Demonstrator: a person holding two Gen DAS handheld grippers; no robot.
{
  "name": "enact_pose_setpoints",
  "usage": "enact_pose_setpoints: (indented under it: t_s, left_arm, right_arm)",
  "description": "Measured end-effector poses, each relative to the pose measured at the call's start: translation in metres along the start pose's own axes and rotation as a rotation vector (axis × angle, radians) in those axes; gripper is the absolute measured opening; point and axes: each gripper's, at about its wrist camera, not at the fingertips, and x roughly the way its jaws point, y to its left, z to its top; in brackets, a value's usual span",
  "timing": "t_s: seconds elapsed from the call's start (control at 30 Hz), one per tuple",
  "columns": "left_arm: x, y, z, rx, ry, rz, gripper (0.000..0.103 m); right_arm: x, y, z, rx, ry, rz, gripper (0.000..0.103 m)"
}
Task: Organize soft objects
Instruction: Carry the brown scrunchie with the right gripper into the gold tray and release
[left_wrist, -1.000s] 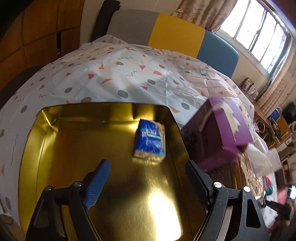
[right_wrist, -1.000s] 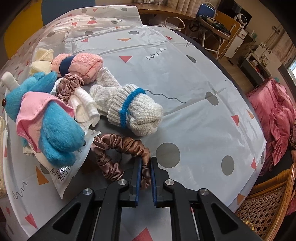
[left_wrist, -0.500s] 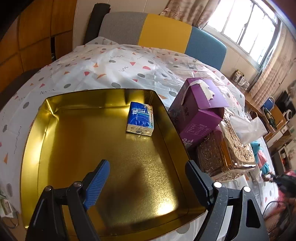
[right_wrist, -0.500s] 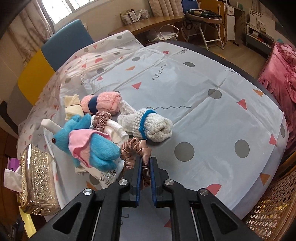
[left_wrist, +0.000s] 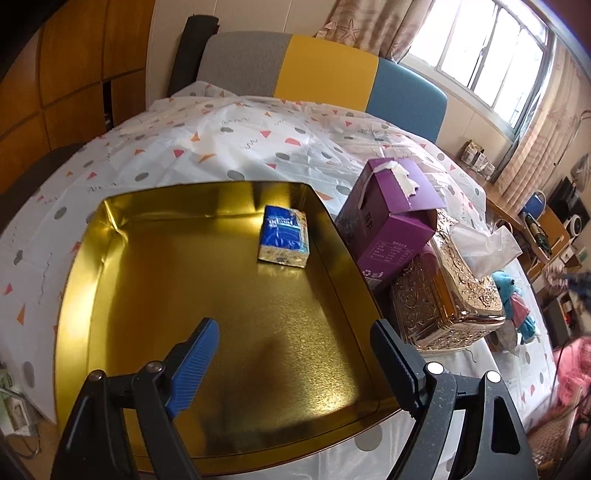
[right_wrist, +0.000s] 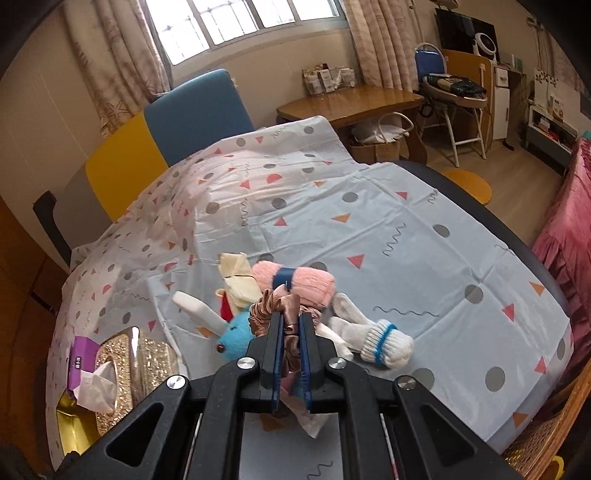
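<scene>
Tablecloth (right_wrist: 369, 229) | left gripper (left_wrist: 295, 350) open over tin (left_wrist: 85, 295) | right gripper (right_wrist: 291, 321) clamps scrunchie (right_wrist: 269, 308)

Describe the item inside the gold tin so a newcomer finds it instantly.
Find the big gold tin on the patterned tablecloth. Near its far right corner, beside the purple box, lies a small blue tissue pack. It is the tin's only content.

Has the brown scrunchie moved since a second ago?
Yes. The right gripper has lifted the scrunchie off the tablecloth; it now hangs above the sock bundle.
</scene>
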Motion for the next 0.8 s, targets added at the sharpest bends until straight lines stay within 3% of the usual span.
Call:
enact_pose_setpoints:
  t_s: [0.27, 0.47, 0.67, 0.8]
  left_arm:
    - [-0.013, 0.007, 0.0, 0.015, -0.029, 0.05, 0.087]
    - [-0.019, 0.016, -0.004, 0.01, -0.039, 0.082, 0.087]
    - [-0.022, 0.025, -0.008, 0.0, -0.046, 0.109, 0.087]
    - [-0.025, 0.032, -0.009, -0.015, -0.054, 0.12, 0.087]
  right_arm:
    - [0.007, 0.103, 0.029, -0.168, -0.025, 0.11, 0.007]
    - [0.011, 0.195, 0.026, -0.301, -0.014, 0.237, 0.007]
    - [0.009, 0.279, -0.024, -0.49, 0.045, 0.383, 0.007]
    - [0.005, 0.308, -0.074, -0.623, 0.112, 0.465, 0.007]
